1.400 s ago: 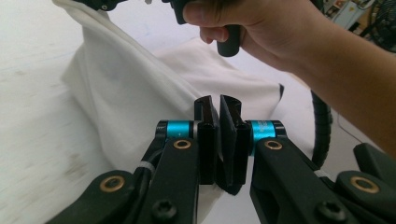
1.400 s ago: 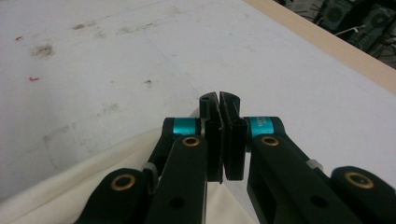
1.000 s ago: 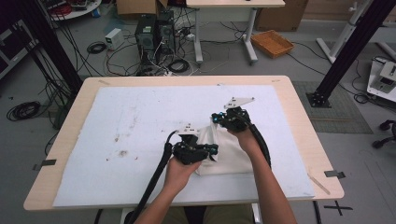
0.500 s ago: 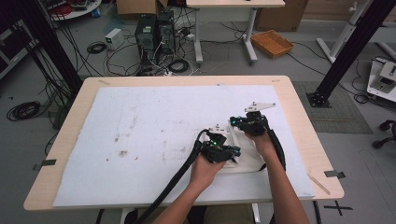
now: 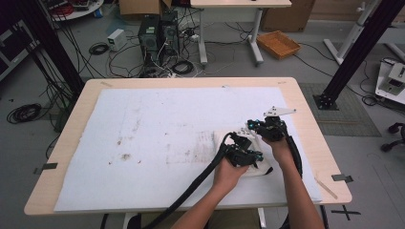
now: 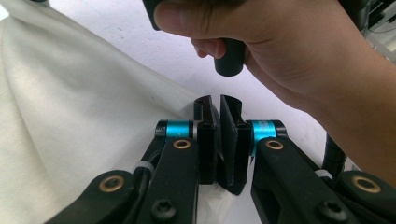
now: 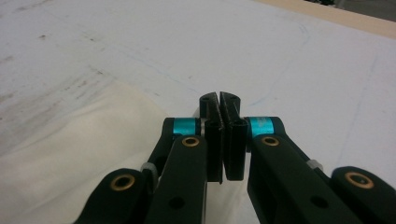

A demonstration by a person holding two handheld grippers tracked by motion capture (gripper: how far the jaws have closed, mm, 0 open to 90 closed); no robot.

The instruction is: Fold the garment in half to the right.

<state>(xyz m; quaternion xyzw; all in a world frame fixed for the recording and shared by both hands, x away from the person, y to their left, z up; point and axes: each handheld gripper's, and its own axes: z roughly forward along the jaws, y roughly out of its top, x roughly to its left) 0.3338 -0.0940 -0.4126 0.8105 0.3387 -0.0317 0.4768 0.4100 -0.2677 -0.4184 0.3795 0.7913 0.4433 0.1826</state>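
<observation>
Both grippers, left point(image 5: 248, 153) and right point(image 5: 265, 128), clamp the folded cream cloth point(image 5: 223, 141) beneath them, its long side running left-right

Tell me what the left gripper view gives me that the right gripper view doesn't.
The left gripper view adds the person's right hand, wrapped round a black handle close above the shut left tongs. The right gripper view adds the table's wooden edge at top right and the shut right tongs. Both share the cream cloth, left of the tongs and meeting them, on the white mat.
</observation>
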